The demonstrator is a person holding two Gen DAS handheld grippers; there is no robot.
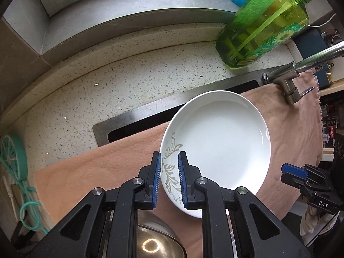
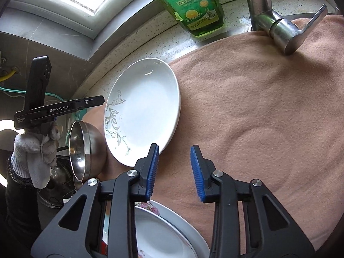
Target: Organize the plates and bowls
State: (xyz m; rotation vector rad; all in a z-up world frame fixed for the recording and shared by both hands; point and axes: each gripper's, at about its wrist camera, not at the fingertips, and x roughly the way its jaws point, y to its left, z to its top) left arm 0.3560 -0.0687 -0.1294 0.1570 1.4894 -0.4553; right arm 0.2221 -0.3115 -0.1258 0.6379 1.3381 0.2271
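**Plate lies ahead of the left fingers, its patterned rim toward them**

The white plate (image 1: 217,148) with a grey leaf pattern lies flat on the pink towel (image 1: 86,172) that covers the sink (image 1: 137,116). It is round, so it has no long axis; what matters is its rim. The patterned part of the rim points toward the left gripper (image 1: 169,180). In the left wrist view the two blue pads (image 1: 158,178) stand on either side of this patterned edge. They have a narrow gap between them and appear to be above the rim, not closed on it; I cannot tell if they touch it. From the right wrist view the left gripper (image 2: 101,101) appears beside the plate (image 2: 144,111) and a little higher than it, which supports this.

The right gripper (image 2: 174,172) has its fingers spread wide and holds nothing. Its left pad is just beside the near edge of the plate, but the gap between the fingers faces the bare towel (image 2: 258,107), not the plate. So, in my judgement, the left gripper is the better placed one to take the plate.

Near the plate, on the left gripper's side, a steel bowl (image 2: 86,146) is standing tilted on its edge. Below the right gripper there is a stack of flowered plates (image 2: 167,232). Behind the towel stand the green soap bottle (image 1: 264,25) and the faucet (image 1: 301,73).
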